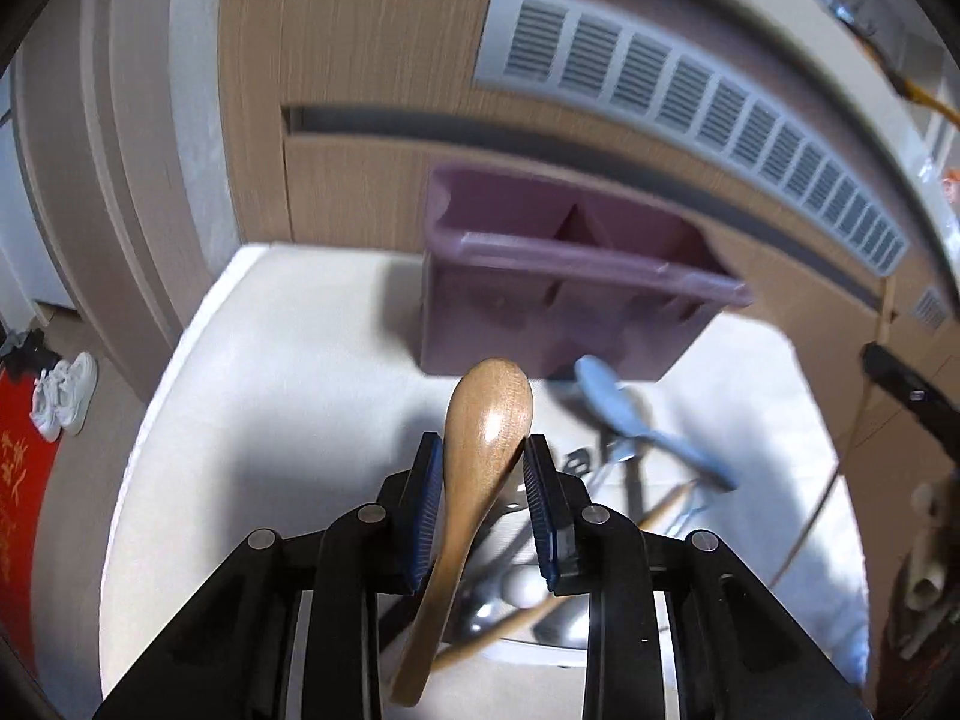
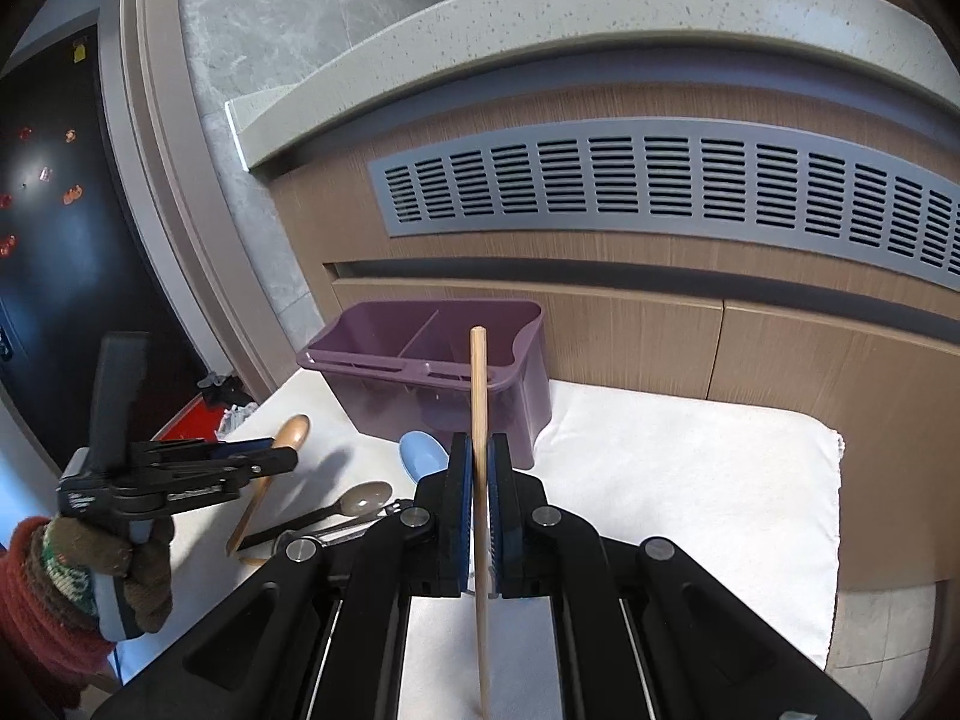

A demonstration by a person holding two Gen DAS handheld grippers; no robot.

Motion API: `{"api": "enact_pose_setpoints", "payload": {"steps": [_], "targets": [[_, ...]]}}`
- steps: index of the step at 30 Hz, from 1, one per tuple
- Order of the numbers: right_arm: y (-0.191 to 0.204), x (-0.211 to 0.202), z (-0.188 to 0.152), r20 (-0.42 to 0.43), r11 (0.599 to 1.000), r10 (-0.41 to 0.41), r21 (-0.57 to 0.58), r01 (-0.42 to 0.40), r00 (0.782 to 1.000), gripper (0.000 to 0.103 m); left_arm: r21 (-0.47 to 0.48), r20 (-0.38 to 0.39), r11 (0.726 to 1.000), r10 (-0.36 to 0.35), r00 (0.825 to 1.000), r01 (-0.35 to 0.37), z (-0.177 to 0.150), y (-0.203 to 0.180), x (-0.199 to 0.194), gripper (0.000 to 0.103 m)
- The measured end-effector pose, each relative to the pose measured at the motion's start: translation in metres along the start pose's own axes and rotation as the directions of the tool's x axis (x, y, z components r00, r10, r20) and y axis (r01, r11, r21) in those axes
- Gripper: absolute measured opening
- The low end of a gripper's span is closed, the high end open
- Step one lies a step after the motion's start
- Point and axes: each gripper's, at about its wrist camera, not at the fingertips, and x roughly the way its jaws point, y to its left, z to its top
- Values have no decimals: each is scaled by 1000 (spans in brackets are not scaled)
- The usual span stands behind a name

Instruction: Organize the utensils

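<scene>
My left gripper [image 1: 483, 450] is shut on a wooden spoon [image 1: 480, 438], bowl forward, held above the table just short of the purple two-compartment utensil holder [image 1: 570, 276]. In the right wrist view the left gripper [image 2: 282, 456] holds that spoon [image 2: 291, 429] left of the holder [image 2: 432, 372]. My right gripper [image 2: 478, 450] is shut on a wooden chopstick [image 2: 479, 384] that points up in front of the holder. A light blue spoon [image 1: 618, 408] lies by the holder's base.
A white cloth [image 2: 690, 480] covers the table. A pile of loose utensils lies on it: a grey plastic spoon [image 2: 366, 498], metal pieces [image 1: 528, 594], more chopsticks. A wooden cabinet with a grey vent [image 2: 690, 192] stands right behind the holder. Shoes [image 1: 66, 396] lie on the floor at left.
</scene>
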Motion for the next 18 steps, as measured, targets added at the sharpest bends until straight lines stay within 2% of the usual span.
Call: {"api": "enact_pose_setpoints", "payload": {"steps": [4, 5, 7, 9, 10, 13, 15, 17, 18], "targets": [[2, -11, 4, 33, 1000, 5, 7, -5, 999, 5, 11, 65, 999, -44, 997, 43, 5, -7, -23, 25], [3, -16, 6, 51, 1000, 9, 9, -9, 999, 5, 11, 91, 999, -53, 994, 52, 8, -11, -31, 16], [6, -27, 12, 90, 1000, 13, 7, -14, 996, 5, -2, 141, 996, -91, 986, 92, 19, -18, -46, 6], [13, -43, 33, 152, 1000, 25, -14, -24, 988, 5, -9, 218, 988, -148, 965, 154, 40, -25, -69, 6], [17, -52, 48, 191, 999, 30, -29, -25, 981, 5, 16, 279, 985, -169, 945, 172, 59, -35, -88, 6], [32, -76, 96, 316, 997, 41, -79, -16, 948, 5, 80, 402, 981, -192, 896, 174, 97, -57, -121, 6], [39, -85, 122, 371, 996, 22, -92, 13, 928, 5, 100, 436, 980, -200, 878, 173, 115, -62, -133, 6], [43, -89, 141, 392, 995, 31, -102, 10, 920, 5, 109, 421, 978, -206, 883, 176, 125, -60, -131, 6], [44, -90, 143, 399, 994, 25, -111, 21, 917, 5, 109, 404, 981, -193, 894, 162, 125, -57, -125, 6]]}}
